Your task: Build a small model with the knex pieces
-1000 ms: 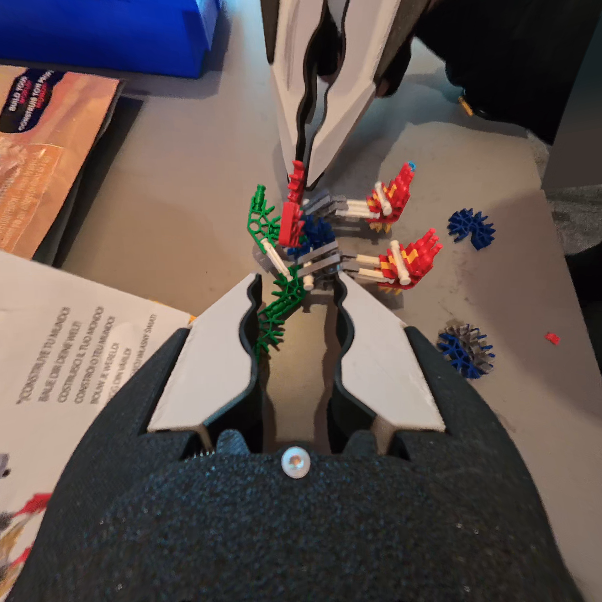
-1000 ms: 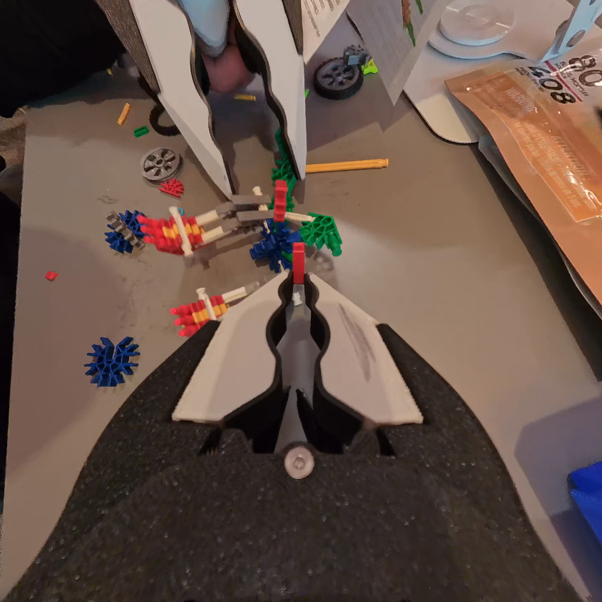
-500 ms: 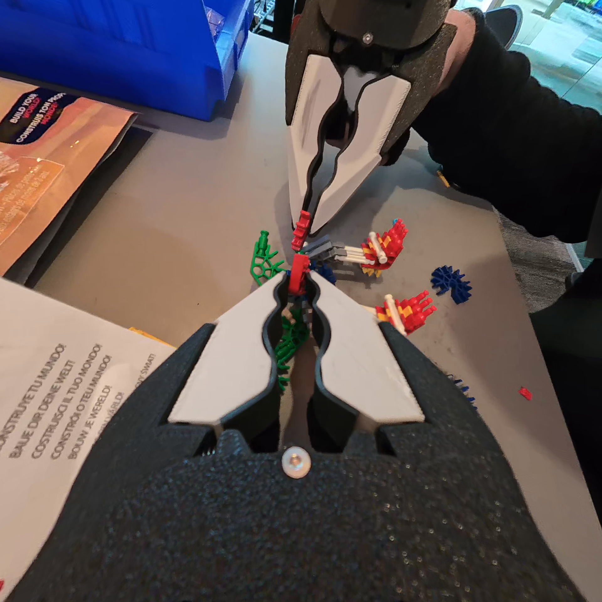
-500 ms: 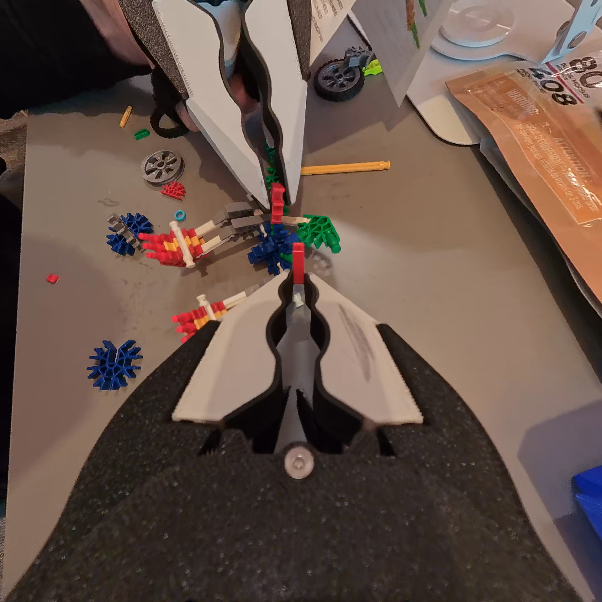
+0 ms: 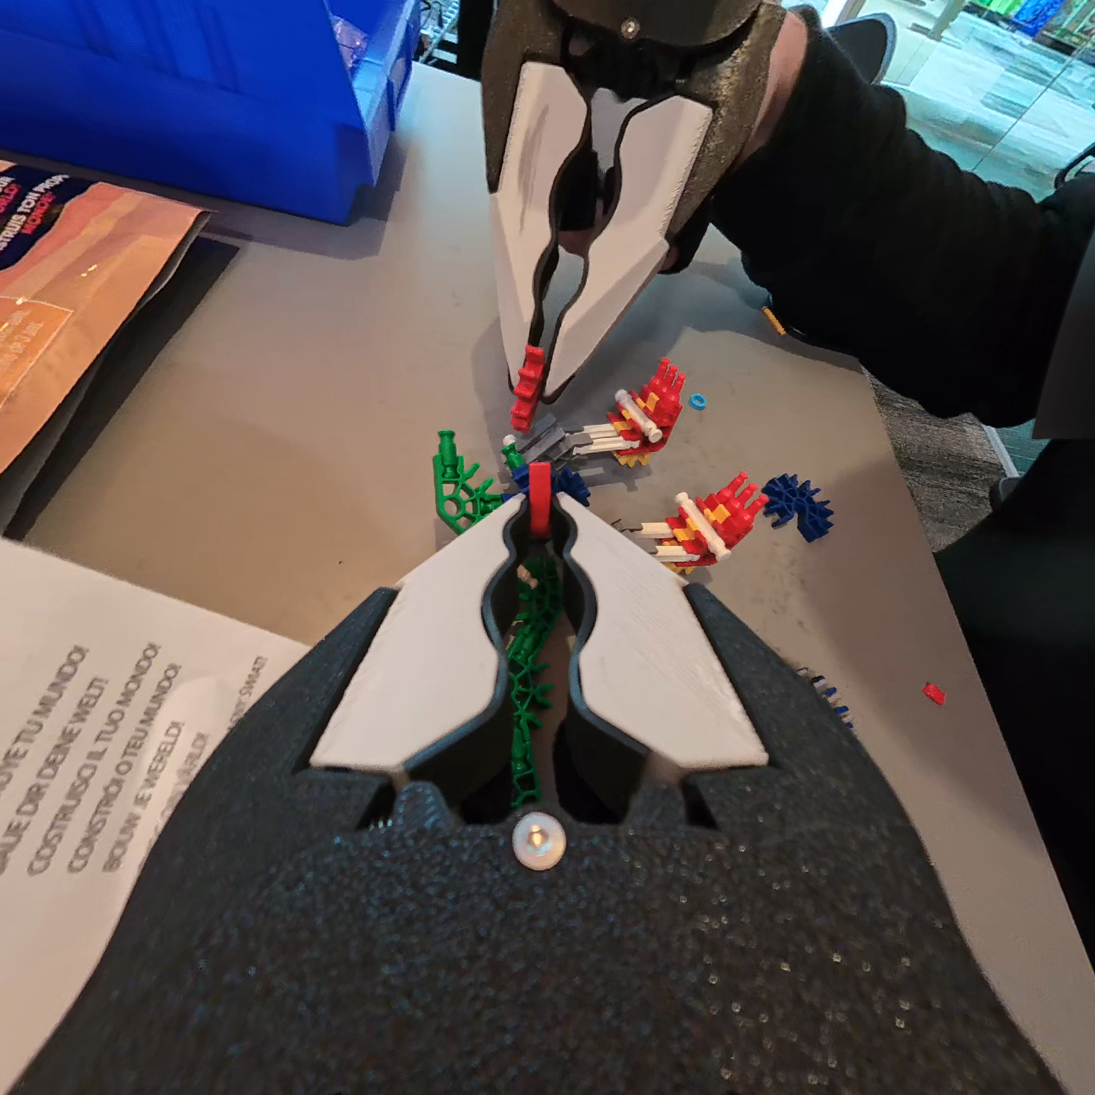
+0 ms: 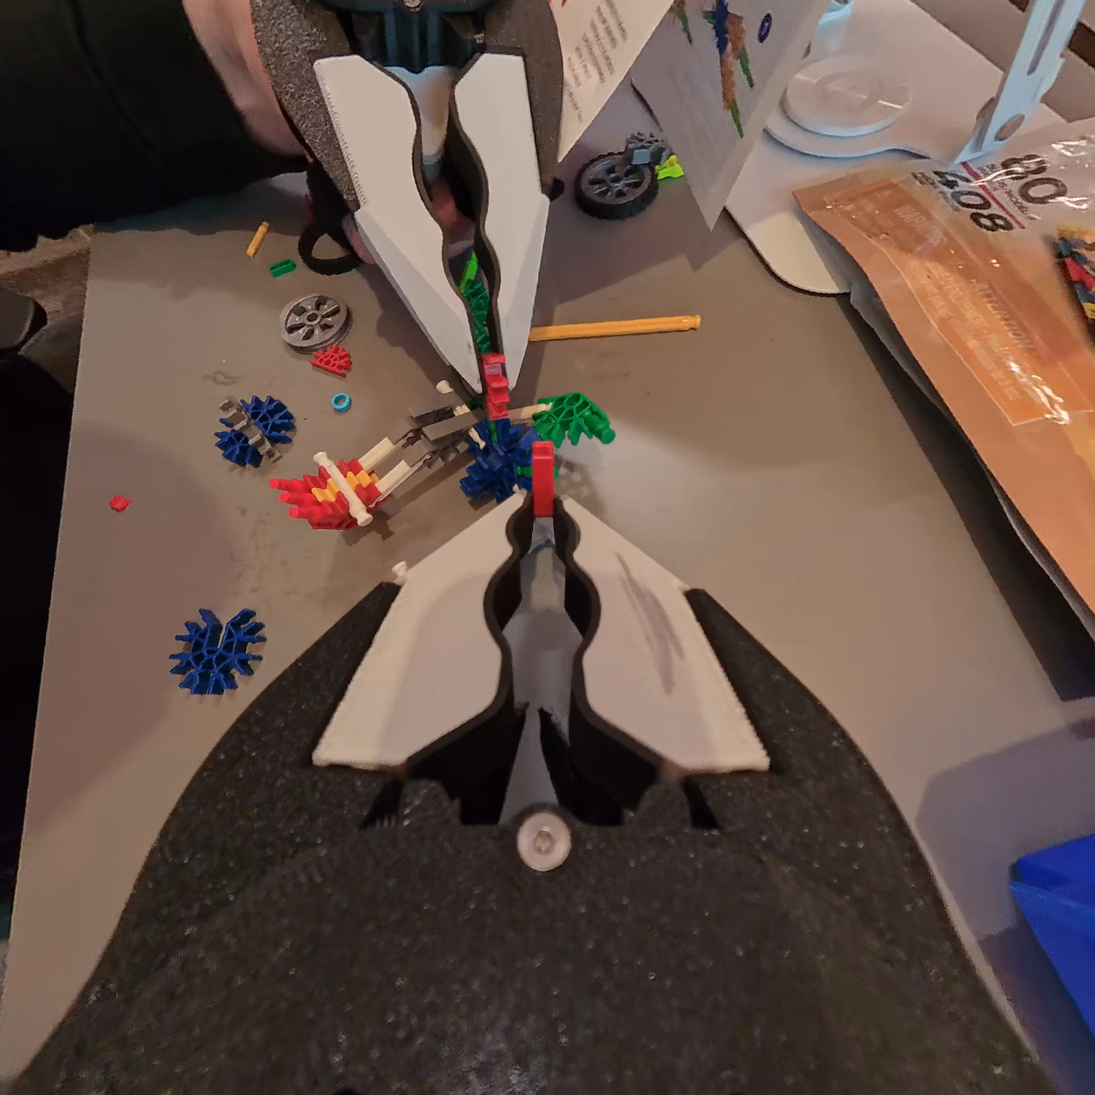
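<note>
Two claws meet tip to tip over a grey counter (image 5: 308,379), each pinched narrow on a red part. Left claw (image 5: 538,508), left wrist view: tips closed on a red connector (image 5: 538,498) belonging to a built model; a green chain (image 5: 530,663) of the model runs back btwn its fingers. Right claw (image 6: 540,500), right wrist view: tips closed on a separate red piece (image 6: 542,480), standing upright out of the tips, just beside the model's blue hub (image 6: 495,465) — touching or not, cannot tell. Same right claw seen farther off in left wrist view (image 5: 529,379), angled down, red piece (image 5: 526,396) at its tip, just above the model's grey links (image 5: 554,441).

Model (right wrist view): blue hub, green fan connector (image 6: 572,418), grey links w/ white rods ending in a red-yellow cluster (image 6: 329,492). A second red-yellow cluster (image 5: 711,521) lies near the left claw's right side.

Loose on counter: blue snowflake connector (image 6: 216,650), blue-grey pair (image 6: 255,429), small cyan ring (image 6: 340,402), grey wheel hub (image 6: 314,323), red fan piece (image 6: 333,360), yellow rod (image 6: 613,327), tyred wheel (image 6: 616,186), tiny red bit (image 6: 119,503).

Periphery: blue bin (image 5: 195,101), orange parts bag (image 6: 960,308), printed booklet (image 5: 106,699). A dark sleeve (image 5: 889,237) backs the right claw.
</note>
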`<state>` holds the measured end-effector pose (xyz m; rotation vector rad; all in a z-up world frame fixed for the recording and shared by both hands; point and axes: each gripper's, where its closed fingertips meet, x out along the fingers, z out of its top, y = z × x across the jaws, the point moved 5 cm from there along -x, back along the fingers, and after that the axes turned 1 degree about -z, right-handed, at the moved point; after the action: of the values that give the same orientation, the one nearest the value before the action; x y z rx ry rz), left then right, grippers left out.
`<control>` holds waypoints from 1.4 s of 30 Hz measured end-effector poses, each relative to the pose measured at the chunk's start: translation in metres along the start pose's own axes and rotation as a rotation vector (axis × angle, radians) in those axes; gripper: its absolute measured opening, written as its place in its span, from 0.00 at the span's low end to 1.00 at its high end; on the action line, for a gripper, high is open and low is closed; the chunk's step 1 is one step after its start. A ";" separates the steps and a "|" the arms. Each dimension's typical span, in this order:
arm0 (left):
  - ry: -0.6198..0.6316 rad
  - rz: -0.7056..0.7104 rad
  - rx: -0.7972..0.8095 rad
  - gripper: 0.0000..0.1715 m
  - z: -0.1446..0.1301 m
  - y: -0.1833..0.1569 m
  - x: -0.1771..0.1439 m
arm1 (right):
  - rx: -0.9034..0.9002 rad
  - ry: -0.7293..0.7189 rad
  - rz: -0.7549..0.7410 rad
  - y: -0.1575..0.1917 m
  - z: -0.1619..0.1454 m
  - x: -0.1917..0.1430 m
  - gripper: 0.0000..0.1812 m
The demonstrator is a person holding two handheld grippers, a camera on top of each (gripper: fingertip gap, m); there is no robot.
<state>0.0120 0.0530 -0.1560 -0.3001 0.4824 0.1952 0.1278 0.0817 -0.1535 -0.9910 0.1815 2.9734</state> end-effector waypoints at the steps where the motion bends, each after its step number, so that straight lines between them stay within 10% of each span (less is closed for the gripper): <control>1: 0.001 -0.003 0.008 0.03 0.000 -0.001 0.001 | -0.008 0.013 0.023 0.002 0.000 0.001 0.03; 15: 0.002 -0.074 0.013 0.03 0.005 -0.001 0.008 | -0.090 0.317 0.213 -0.005 0.005 0.008 0.03; 42: 0.021 -0.134 0.036 0.03 0.005 -0.007 0.012 | -0.078 0.288 0.331 0.001 -0.002 0.007 0.03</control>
<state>0.0267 0.0495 -0.1561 -0.2986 0.4837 0.0526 0.1236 0.0804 -0.1588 -1.5379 0.2543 3.1261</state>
